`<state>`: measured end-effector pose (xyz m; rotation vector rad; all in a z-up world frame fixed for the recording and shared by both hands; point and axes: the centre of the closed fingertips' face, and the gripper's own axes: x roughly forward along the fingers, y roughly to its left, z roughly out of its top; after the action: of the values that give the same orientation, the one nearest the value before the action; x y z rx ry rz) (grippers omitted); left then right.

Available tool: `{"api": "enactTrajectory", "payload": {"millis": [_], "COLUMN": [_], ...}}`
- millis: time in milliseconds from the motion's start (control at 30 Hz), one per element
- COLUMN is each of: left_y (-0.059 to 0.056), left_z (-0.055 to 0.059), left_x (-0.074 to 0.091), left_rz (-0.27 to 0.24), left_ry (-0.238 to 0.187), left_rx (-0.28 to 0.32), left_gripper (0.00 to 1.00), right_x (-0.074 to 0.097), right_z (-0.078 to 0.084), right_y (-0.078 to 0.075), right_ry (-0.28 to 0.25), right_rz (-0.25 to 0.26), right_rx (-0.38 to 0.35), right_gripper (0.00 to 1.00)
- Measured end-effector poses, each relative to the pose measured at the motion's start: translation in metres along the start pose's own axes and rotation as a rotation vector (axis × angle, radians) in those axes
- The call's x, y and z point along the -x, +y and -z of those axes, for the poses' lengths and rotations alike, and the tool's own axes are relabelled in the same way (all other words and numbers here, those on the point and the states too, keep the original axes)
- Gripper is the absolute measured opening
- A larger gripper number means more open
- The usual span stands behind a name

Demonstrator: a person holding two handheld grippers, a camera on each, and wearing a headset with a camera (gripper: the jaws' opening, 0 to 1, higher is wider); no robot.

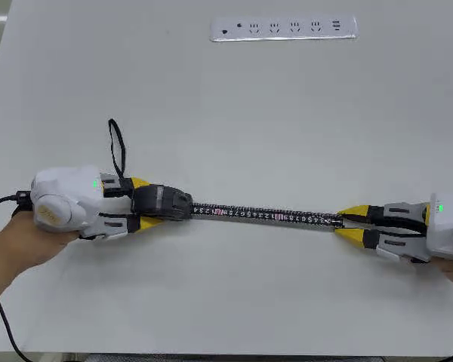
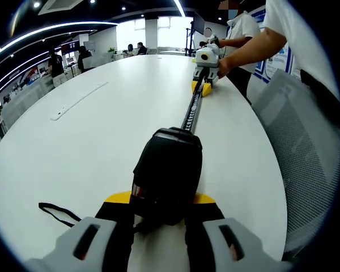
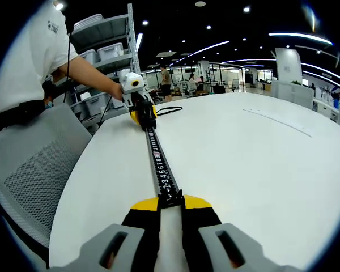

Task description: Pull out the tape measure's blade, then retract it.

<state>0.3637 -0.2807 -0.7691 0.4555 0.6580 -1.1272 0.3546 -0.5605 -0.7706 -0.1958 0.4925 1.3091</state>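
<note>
In the head view, I am keeping the left gripper (image 1: 147, 204) clamped on the black tape measure case (image 1: 164, 202) at the left of the frame. The right gripper (image 1: 349, 222), at the right edge, is pinching the end of the blade (image 1: 264, 215), which is lying stretched along the white table (image 1: 211, 113) between them. A power strip (image 1: 283, 29) is lying at the top. In the left gripper view, the case (image 2: 169, 170) is sitting between my jaws at lower centre, with the blade (image 2: 191, 110) running up-frame. In the right gripper view, my jaws are gripping the blade (image 3: 158, 158) tip at bottom centre.
</note>
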Motion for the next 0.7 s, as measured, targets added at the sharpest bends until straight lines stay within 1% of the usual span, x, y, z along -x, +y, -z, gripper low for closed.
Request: {"api": "enactTrajectory", "payload": {"millis": [167,333,400,533,600,700], "left_y": [0.000,0.000,0.000,0.000,-0.001,-0.002], "left_z": [0.000,0.003,0.004,0.004,0.004,0.004], "left_x": [0.000,-0.002,-0.003,-0.002,-0.002,0.000], "left_rz": [-0.003,-0.015,-0.024,-0.027,-0.026,-0.034], "left_ry": [0.003,0.015,0.020,0.018,0.019,0.015], "left_rx": [-0.005,0.020,0.014,0.029,0.034,0.044], "left_gripper": [0.31,0.32,0.33,0.39,0.40,0.42], "right_x": [0.000,-0.003,-0.003,-0.003,-0.003,-0.002], "right_z": [0.001,-0.001,-0.004,-0.009,-0.010,-0.012], "right_y": [0.001,0.003,0.002,0.000,-0.001,-0.001], "right_ry": [0.013,0.027,0.015,0.005,0.001,0.000], "right_rz": [-0.003,0.019,0.023,0.042,0.052,0.066], "right_rx": [0.003,0.001,-0.004,-0.013,-0.021,-0.025], "right_gripper": [0.13,0.15,0.15,0.17,0.20,0.22]}}
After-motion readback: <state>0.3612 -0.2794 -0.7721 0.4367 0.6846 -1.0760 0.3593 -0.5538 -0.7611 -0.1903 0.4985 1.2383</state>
